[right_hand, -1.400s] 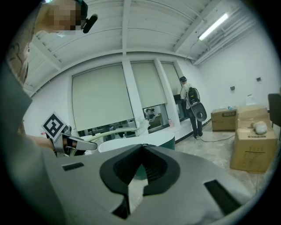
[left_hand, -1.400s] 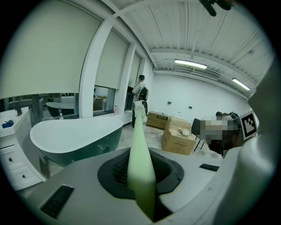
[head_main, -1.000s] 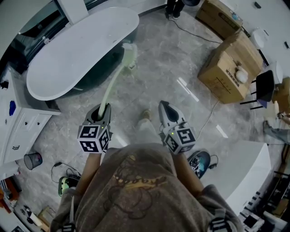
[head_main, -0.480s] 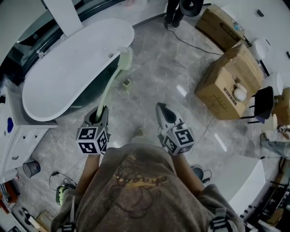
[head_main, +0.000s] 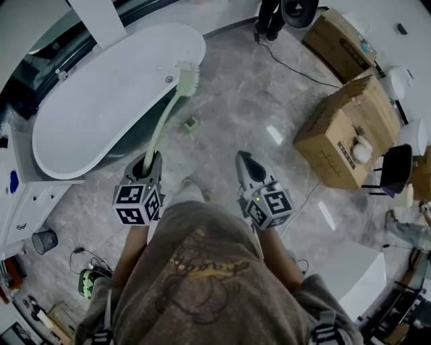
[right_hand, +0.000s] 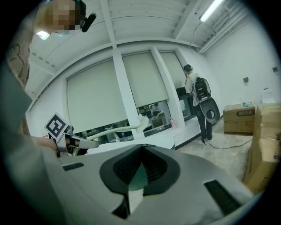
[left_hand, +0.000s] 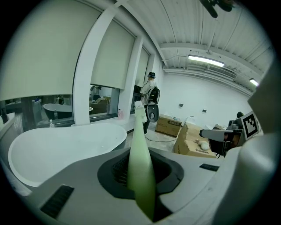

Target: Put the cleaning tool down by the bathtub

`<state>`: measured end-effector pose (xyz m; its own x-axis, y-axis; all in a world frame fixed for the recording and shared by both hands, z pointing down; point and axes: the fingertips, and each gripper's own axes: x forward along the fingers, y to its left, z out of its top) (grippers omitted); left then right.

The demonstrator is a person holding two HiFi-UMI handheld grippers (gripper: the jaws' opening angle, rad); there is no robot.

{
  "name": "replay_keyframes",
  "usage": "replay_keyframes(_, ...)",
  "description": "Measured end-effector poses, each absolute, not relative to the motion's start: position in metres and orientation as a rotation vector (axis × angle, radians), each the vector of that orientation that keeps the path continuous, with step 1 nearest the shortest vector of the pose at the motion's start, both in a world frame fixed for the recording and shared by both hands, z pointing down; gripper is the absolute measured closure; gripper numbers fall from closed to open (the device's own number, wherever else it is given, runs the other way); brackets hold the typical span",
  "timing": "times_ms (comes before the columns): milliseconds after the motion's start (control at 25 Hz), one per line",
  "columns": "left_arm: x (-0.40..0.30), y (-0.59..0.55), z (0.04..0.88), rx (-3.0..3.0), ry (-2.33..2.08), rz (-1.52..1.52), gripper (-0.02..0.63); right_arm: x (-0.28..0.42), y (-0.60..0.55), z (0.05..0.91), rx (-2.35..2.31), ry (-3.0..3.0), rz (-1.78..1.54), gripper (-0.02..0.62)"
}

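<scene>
A pale green long-handled brush (head_main: 165,124) sticks out of my left gripper (head_main: 149,162), which is shut on the handle's lower end. Its bristle head (head_main: 188,76) hangs over the near rim of the white bathtub (head_main: 101,101) at the upper left. In the left gripper view the handle (left_hand: 140,162) rises between the jaws, with the tub (left_hand: 57,149) to its left. My right gripper (head_main: 244,164) is held beside it over the floor, shut with nothing in it. The right gripper view shows the brush (right_hand: 115,130) off to the left.
Cardboard boxes (head_main: 340,135) stand on the right, with a black cable (head_main: 300,69) across the marble floor. A small green object (head_main: 191,125) lies by the tub's end. A person (head_main: 269,20) stands at the top. A white cabinet (head_main: 27,202) and a bin (head_main: 42,239) are at the left.
The person carrying the grippers has stepped closer to the tub. The brush head now sits over the tub's rim instead of the floor beside it. Both grippers keep their states.
</scene>
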<state>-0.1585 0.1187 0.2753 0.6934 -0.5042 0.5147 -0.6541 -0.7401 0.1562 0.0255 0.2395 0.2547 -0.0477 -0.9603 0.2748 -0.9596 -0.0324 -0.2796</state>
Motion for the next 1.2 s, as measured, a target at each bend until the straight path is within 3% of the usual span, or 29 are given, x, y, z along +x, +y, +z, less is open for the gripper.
replay_keyframes(1200, -0.055, -0.095, 0.289, 2.523, -0.974, 0.624, 0.557, 0.121, -0.009, 0.269, -2.060, 2.360, -0.682, 0.603)
